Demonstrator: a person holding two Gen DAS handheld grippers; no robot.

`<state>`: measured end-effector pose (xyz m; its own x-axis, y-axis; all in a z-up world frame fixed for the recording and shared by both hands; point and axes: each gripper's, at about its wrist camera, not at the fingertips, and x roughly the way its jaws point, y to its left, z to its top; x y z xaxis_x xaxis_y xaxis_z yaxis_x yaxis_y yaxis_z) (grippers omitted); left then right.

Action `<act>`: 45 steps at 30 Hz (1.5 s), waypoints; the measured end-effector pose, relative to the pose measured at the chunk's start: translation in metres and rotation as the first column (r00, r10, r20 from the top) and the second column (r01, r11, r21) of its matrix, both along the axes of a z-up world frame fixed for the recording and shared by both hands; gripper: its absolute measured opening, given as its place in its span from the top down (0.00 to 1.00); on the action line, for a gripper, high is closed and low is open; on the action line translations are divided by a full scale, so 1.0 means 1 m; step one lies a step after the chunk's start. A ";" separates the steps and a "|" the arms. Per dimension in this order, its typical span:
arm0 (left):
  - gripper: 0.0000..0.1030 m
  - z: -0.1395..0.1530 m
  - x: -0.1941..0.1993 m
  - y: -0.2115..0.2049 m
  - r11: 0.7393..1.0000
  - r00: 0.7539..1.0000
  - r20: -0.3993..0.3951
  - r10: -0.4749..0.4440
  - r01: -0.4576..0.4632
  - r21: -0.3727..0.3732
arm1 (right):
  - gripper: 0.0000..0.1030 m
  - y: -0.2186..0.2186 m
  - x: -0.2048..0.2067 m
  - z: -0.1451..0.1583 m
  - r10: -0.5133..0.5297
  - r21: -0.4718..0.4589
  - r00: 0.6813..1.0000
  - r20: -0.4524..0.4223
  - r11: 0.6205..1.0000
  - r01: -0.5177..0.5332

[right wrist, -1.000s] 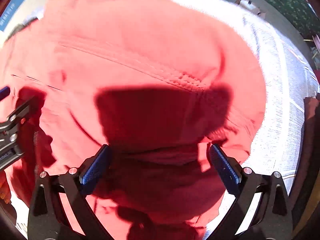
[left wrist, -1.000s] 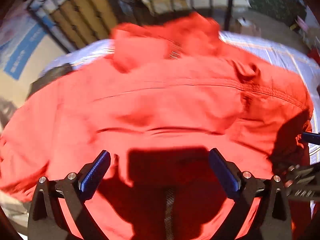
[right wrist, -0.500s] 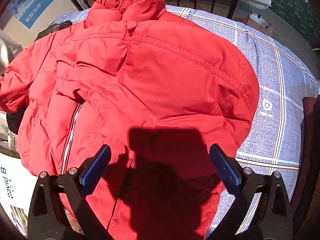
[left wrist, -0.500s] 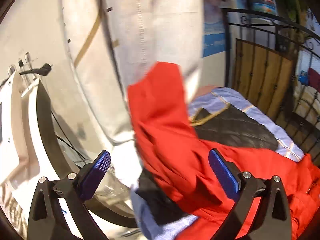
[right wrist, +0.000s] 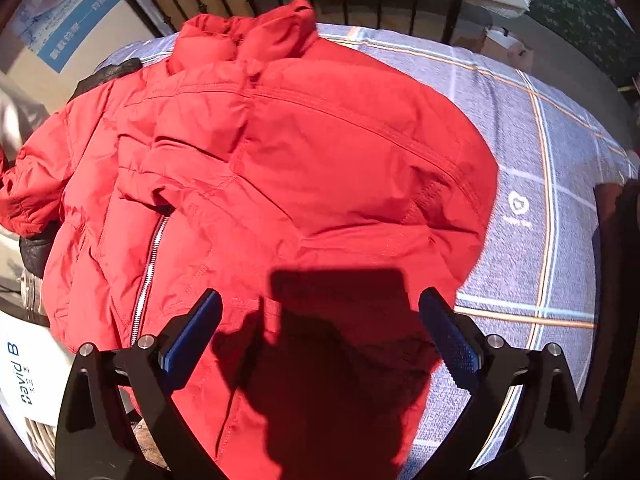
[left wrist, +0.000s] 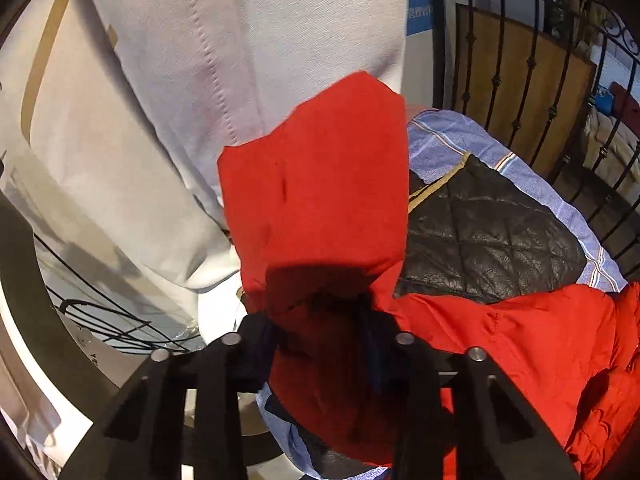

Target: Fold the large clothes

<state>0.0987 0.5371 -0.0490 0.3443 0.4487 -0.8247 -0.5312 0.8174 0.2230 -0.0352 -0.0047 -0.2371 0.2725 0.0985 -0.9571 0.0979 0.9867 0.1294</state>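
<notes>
A red padded jacket [right wrist: 288,168] lies spread on a blue checked cloth [right wrist: 552,184], collar at the far side, zip on the left. My right gripper [right wrist: 320,332] is open and empty, hovering above the jacket's near hem. In the left wrist view my left gripper [left wrist: 320,340] is shut on a red sleeve [left wrist: 320,184], which sticks up between the fingers; the fingertips are hidden in the fabric. The rest of the jacket [left wrist: 520,340] lies to the right.
A black quilted garment [left wrist: 488,232] lies on the cloth under the jacket. The person's pale clothing [left wrist: 180,100] fills the left. A black iron railing [left wrist: 540,60] stands behind the table. A white printed box [right wrist: 24,368] sits at the left edge.
My left gripper has closed on the red sleeve, which now stands between its fingers. My right gripper stays open and has drawn back a little above the jacket.
</notes>
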 end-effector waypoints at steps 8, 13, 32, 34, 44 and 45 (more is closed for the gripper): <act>0.85 0.106 0.014 -0.128 0.957 0.914 0.285 -0.290 0.285 0.057 | 0.06 -0.027 -0.010 -0.001 -0.098 0.027 0.995 -0.002 0.995 0.098; 0.85 0.127 0.014 -0.265 0.833 0.749 0.374 -0.547 0.531 0.156 | 0.06 -0.030 -0.006 0.003 -0.114 0.035 0.993 0.010 0.993 0.114; 0.69 -0.088 -0.047 -0.521 0.516 0.513 -0.101 -0.852 0.856 -0.009 | 0.06 -0.072 -0.009 -0.009 -0.217 0.044 0.976 -0.028 0.975 0.218; 0.49 -0.088 -0.054 -0.515 0.484 0.479 -0.099 -0.872 0.875 -0.023 | 0.06 -0.070 0.002 -0.008 -0.204 0.046 0.979 -0.024 0.978 0.205; 0.06 -0.038 -0.072 -0.466 0.507 0.508 0.100 -0.855 0.861 -0.044 | 0.06 -0.050 0.065 0.046 -0.111 0.046 0.985 0.134 0.993 0.105; 0.06 -0.035 -0.068 -0.456 0.533 0.536 0.117 -0.836 0.844 -0.062 | 0.06 -0.044 0.070 0.053 -0.080 0.037 0.985 0.156 0.996 0.076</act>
<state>0.0305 0.0815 -0.0840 0.5720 -0.1576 -0.8049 0.4024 0.9091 0.1080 0.0351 -0.0483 -0.1837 0.4270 0.0997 -0.8988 0.1506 0.9722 0.1794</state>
